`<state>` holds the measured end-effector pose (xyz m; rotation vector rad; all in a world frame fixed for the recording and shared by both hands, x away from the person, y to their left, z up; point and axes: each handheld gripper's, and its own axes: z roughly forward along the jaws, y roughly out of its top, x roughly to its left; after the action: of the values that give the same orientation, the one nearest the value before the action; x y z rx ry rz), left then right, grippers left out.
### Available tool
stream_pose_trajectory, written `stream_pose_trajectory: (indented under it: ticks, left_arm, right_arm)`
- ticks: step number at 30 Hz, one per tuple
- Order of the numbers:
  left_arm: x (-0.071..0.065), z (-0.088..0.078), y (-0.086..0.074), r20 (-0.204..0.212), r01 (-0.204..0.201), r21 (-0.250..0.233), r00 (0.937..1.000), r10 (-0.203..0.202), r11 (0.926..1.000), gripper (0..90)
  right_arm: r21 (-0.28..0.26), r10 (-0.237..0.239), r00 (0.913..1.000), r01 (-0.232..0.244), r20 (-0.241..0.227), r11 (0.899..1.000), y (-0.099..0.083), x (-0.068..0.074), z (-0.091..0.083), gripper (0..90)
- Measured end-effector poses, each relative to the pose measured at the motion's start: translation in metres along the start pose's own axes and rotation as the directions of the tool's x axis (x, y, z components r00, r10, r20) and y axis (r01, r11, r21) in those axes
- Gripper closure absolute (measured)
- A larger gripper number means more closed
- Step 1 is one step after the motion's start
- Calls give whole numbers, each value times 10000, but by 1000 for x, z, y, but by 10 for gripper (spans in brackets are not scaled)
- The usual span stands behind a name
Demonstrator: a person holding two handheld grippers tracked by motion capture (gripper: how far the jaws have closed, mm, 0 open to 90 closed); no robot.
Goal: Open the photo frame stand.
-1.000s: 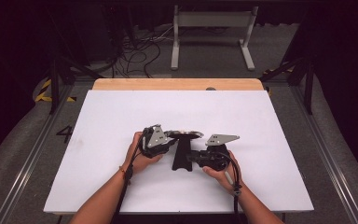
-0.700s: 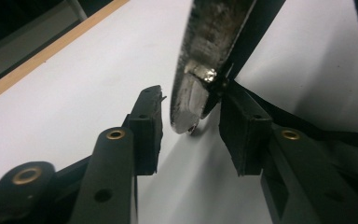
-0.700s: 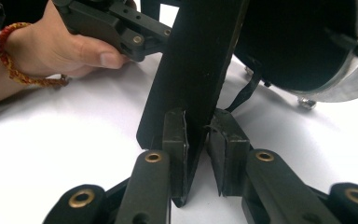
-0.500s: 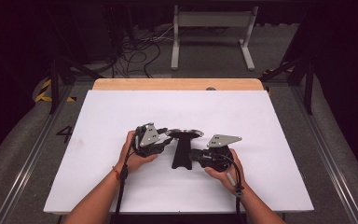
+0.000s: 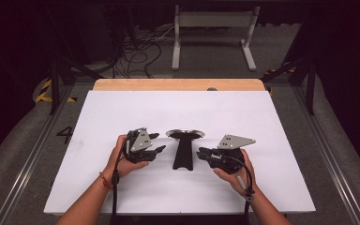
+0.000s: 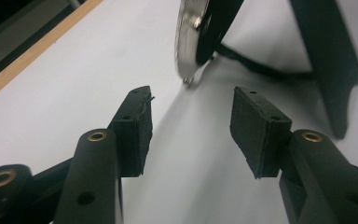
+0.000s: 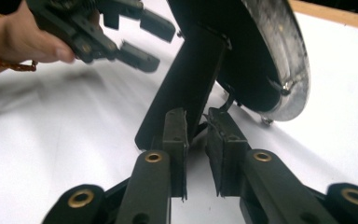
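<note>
A black stand with a round silver-rimmed disc on top stands upright mid-table. My left gripper hovers just left of it, open; its jaws have just been opening and nothing lies between the pads. The disc and stand leg sit ahead of them. My right gripper is low at the stand's right side. Its jaws have just been closing to a narrow gap. A thin wire brace of the stand sits at their tips, not visibly pressed. The left gripper shows beyond the leg.
The white tabletop has a wooden strip along its far edge. Metal rails run down both sides. Cables and a white frame lie on the floor beyond.
My left gripper has drawn back to the left, off the disc, and its jaws have spread. My right gripper has shifted slightly right. The stand stays put.
</note>
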<state>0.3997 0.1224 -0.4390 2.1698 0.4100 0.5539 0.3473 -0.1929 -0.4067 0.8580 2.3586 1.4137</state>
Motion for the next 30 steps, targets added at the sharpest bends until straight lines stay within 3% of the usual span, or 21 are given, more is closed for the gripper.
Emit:
stream_pose_trajectory:
  ticks: [2,9,13,15,21,25,27,30]
  left_arm:
    - [2,-2,-1,138,385,-300,9992,-381,9988,496]
    - [5,-7,1,469,796,-657,9960,-767,9947,573]
    - [7,-9,5,541,957,-849,9944,-913,9918,732]
    - [7,-10,7,714,1053,-960,9926,-987,9898,713]
    - [11,-10,17,424,1211,-1539,9924,-1159,9806,588]
    - [16,-7,24,818,1323,-1903,9896,-1185,9728,575]
    - [17,-5,25,859,1287,-1956,9898,-1137,9722,585]
    - [21,2,21,1268,1587,-1912,9826,-1359,9686,600]
  right_arm:
    - [21,-109,9999,109,27,9999,1,2,0,808]
    - [91,-428,9990,427,156,9990,2,9,4,854]
    - [206,-796,9967,793,140,9966,2,15,6,900]
    - [160,-862,9962,860,140,9962,3,18,8,900]
    - [142,-928,9957,928,33,9956,4,24,18,900]
    - [130,-956,9954,956,10,9953,4,31,27,900]
    - [106,-994,9950,994,29,9950,4,34,32,900]
    - [161,-1208,9927,1207,45,9926,4,43,43,900]
